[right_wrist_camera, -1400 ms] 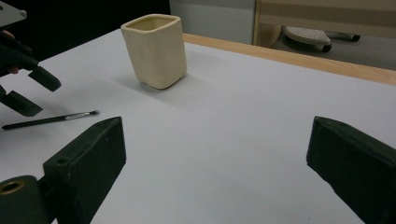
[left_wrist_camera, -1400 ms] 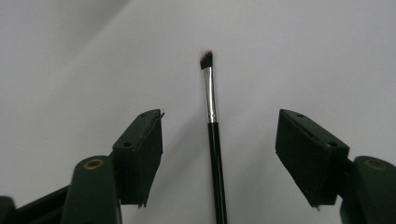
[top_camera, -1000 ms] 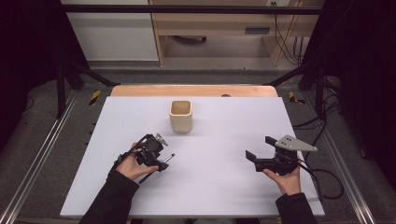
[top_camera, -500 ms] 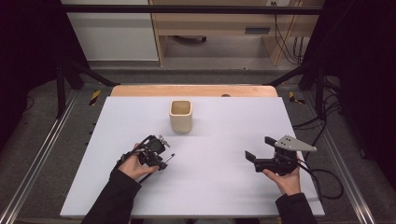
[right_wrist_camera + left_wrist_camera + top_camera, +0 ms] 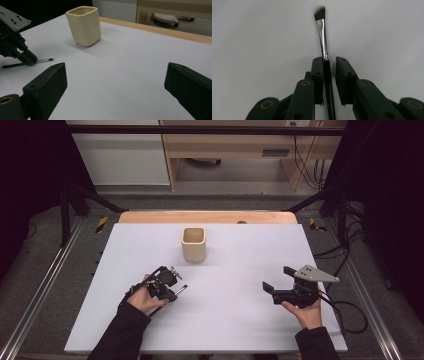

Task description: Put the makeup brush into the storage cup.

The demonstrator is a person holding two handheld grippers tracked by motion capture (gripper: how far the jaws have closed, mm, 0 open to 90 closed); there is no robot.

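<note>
A slim makeup brush (image 5: 322,32) is seen lying flat on the white table (image 5: 240,320), at about 8 o'clock from the cream cup (image 5: 193,244) in the high view. In the left gripper view its bristles point to 12 o'clock and its dark handle runs down to 6 o'clock between the 2 jaws.

The left gripper (image 5: 329,62) is lowered over the brush, and its jaws have just been closing. The handle is already touched by the jaw on the 9 o'clock side, while a narrow gap is left before the other jaw, so no firm grip is judged to be made yet. The right gripper (image 5: 278,279) is held wide apart and empty at about 4 o'clock from the cup, well clear of it.

The brush is judged to be very light, stiff along the handle and metal ferrule, and soft only at the bristles. Its thin, smooth, round handle is likely to roll or pivot between flat pads. It is best taken just behind the ferrule, as is lined up now, with the bristles left untouched. A squeeze near the table surface is called for, because so little height is offered.
</note>
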